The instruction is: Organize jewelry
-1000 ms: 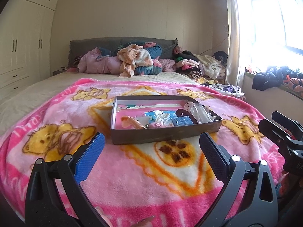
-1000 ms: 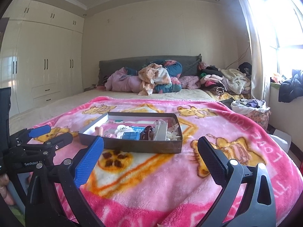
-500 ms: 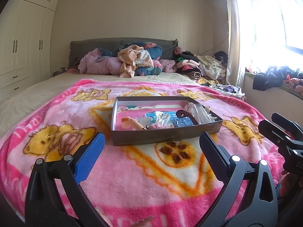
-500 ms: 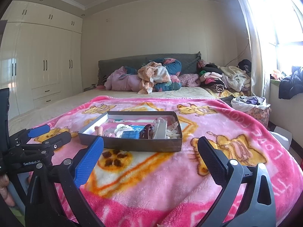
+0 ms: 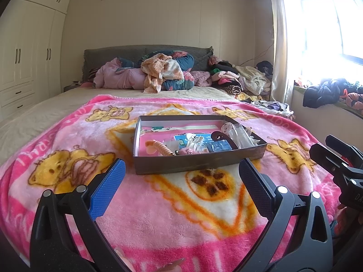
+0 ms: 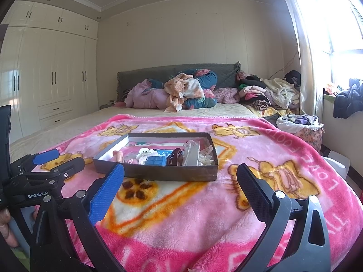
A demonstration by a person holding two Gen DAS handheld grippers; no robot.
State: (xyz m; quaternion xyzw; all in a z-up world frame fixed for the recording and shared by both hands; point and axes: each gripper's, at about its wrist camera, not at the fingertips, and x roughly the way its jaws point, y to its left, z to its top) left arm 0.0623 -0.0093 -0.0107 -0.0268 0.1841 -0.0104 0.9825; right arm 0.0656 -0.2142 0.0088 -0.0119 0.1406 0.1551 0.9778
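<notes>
Mid-blanket (image 5: 158, 215), small jewelry pieces sit corralled inside the shallow tray (image 5: 195, 165); left gripper (image 5: 181, 179) and right gripper (image 6: 180, 182) hover empty, jaws spread.

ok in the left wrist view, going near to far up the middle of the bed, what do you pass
left gripper, open → paw-print patch on the pink blanket → dark shallow box of jewelry and trinkets → bare beige sheet → heap of clothes and bedding → grey headboard
</notes>
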